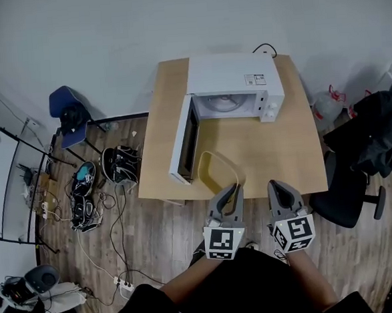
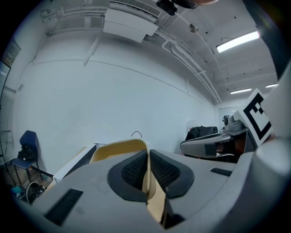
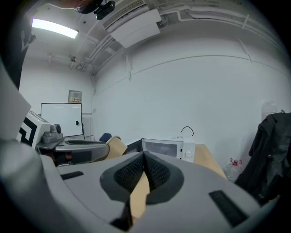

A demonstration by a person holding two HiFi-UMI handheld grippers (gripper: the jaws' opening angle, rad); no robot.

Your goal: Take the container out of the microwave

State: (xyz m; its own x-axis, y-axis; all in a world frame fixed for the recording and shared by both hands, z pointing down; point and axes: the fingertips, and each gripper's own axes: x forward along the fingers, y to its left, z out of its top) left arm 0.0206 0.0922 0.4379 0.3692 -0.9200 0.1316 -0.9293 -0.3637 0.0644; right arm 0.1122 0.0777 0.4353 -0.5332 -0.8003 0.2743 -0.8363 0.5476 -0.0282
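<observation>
- The left tongs (image 1: 232, 188) are clenched on the near rim of the cream container (image 1: 212, 170), which is outside the microwave (image 1: 235, 89) and above the table's (image 1: 286, 159) near edge.
- The container's long axis points away towards the open door (image 1: 182, 147).
- The right tongs (image 1: 278, 188) are clamped together and empty.

From the head: looking steeply down, well above the table (image 1: 270, 161) and microwave (image 1: 234, 83). From the left gripper (image 2: 148, 152): looking along its own jaws, close on them, almost level, toward the white wall (image 2: 113, 100). From the right gripper (image 3: 144, 154): same low, close look along its jaws, facing microwave and table, both shared with the head view.
</observation>
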